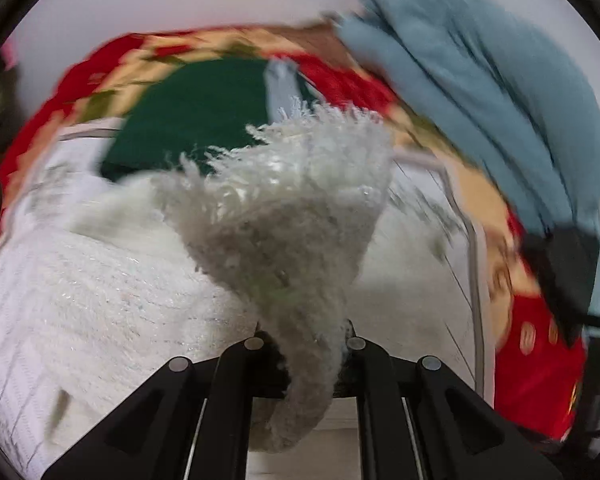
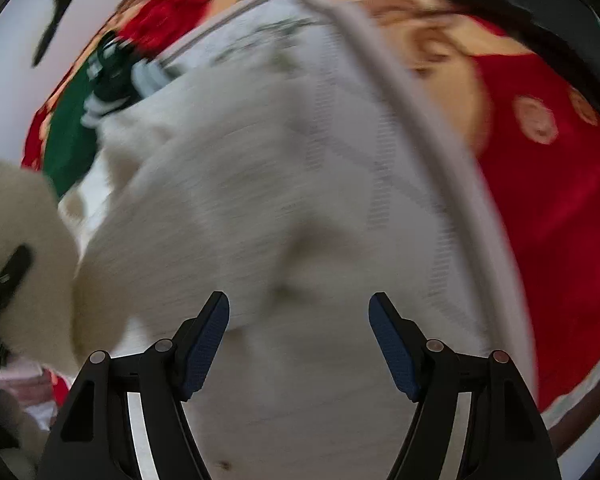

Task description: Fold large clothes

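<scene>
Mid-fold: left hand-held gripper [image 1: 304, 344] pinches a fringed corner of the shaggy white knit garment [image 1: 100, 280], lifted above the rest on the red patterned blanket [image 1: 532, 364]. Right hand-held gripper [image 2: 300, 340] hovers wide, empty; next, it needs a matching edge.

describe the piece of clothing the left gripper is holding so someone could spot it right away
Start at the red patterned blanket, then the white sheet spread over it. On that lies a fuzzy white sweater, one corner pinched in the left gripper. Its shaggy, shimmery knit sets it apart from the smooth blue garment.
</scene>
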The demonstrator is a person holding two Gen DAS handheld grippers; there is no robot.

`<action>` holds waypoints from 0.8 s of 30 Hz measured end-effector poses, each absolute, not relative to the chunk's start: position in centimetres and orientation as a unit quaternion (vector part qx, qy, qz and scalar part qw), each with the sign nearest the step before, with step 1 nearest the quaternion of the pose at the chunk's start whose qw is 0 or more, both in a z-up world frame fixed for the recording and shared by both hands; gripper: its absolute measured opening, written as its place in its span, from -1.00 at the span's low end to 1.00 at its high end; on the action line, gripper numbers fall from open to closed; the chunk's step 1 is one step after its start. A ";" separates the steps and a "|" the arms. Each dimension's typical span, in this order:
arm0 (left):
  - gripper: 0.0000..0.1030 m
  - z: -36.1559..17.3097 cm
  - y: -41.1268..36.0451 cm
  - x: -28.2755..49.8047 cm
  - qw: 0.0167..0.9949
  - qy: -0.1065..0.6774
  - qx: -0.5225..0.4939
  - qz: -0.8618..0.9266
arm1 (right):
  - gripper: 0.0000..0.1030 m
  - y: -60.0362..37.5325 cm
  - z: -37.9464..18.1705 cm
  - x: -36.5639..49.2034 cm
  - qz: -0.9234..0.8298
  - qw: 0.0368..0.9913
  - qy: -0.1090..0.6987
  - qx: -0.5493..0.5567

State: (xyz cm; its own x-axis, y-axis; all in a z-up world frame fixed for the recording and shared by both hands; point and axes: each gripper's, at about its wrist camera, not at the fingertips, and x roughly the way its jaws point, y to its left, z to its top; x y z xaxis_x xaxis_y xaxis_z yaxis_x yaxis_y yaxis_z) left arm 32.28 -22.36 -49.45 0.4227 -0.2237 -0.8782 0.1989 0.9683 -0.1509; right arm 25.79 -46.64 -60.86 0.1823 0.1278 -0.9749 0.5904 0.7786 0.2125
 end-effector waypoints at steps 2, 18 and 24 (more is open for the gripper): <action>-0.78 -51.7 -25.3 32.2 0.827 0.545 0.023 -0.137 | 0.44 -48.3 -61.1 24.7 -0.170 0.711 0.617 0.290; 0.69 -52.4 -8.7 22.7 0.783 0.618 0.067 0.024 | 0.44 -40.8 -62.9 22.1 -0.014 0.637 0.699 0.325; 0.70 -59.4 -3.0 16.7 0.719 0.684 0.070 0.098 | 0.42 -29.4 -66.6 23.4 0.059 0.619 0.740 0.257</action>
